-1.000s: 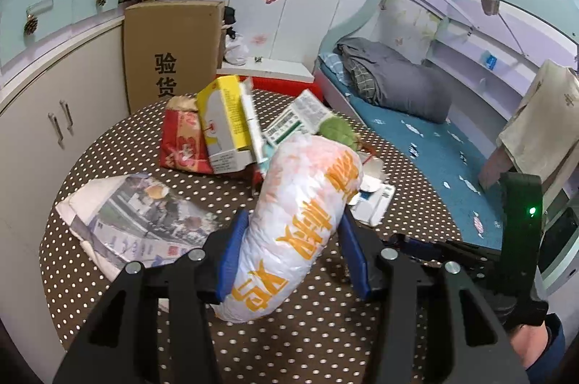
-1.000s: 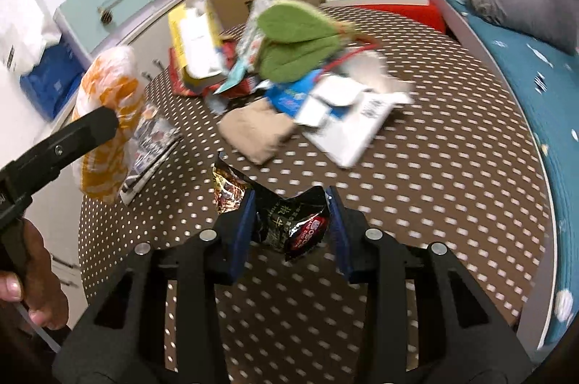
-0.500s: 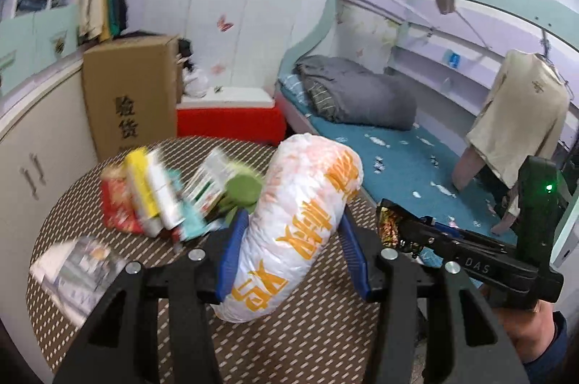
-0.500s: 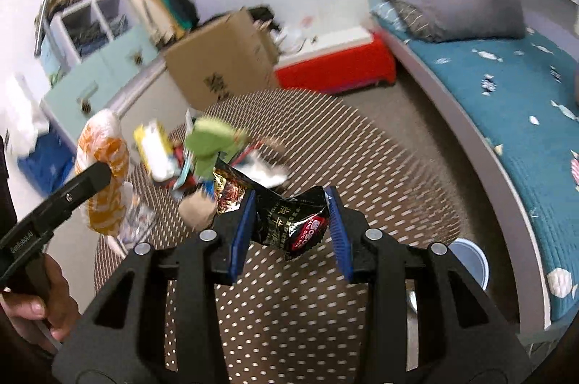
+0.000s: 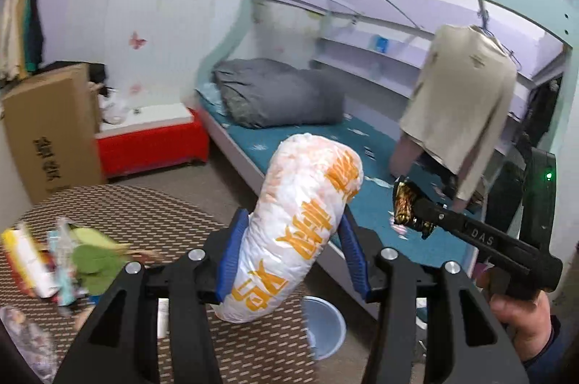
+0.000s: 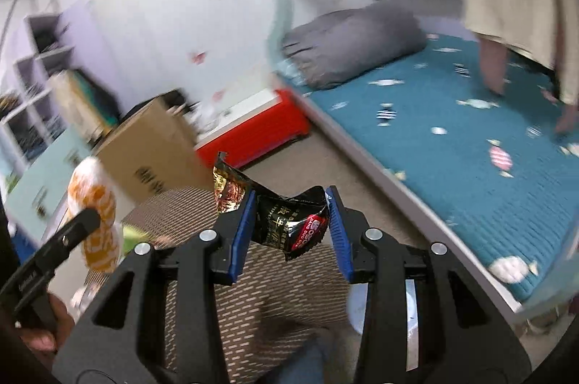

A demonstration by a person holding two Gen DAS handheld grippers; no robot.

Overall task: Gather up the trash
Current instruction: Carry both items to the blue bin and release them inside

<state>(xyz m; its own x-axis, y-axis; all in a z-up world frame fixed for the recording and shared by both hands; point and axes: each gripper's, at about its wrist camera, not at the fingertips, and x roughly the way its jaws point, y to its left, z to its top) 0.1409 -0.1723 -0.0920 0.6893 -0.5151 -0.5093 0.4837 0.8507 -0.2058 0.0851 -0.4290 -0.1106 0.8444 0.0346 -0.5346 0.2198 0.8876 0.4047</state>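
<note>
My left gripper [image 5: 289,239] is shut on a white plastic bag with orange print [image 5: 300,224], held in the air above the edge of the dotted brown table [image 5: 152,214]. The bag also shows in the right wrist view [image 6: 96,203]. My right gripper [image 6: 289,221] is shut on a crumpled black snack wrapper [image 6: 286,217], held up off the table; the wrapper also shows in the left wrist view [image 5: 409,206]. A pile of trash [image 5: 65,261] lies on the table at the left. A blue bin [image 5: 324,326] stands on the floor below, beside the table.
A bed with a teal mattress [image 5: 325,145] and a grey duvet [image 5: 278,94] runs along the right. A red box [image 5: 152,141] and a cardboard carton [image 5: 50,130] stand at the back. A beige garment [image 5: 459,98] hangs at the right.
Both grippers have lifted and swung right, away from the trash pile towards the bed side. The blue bin on the floor has come into view. Both still hold their items.
</note>
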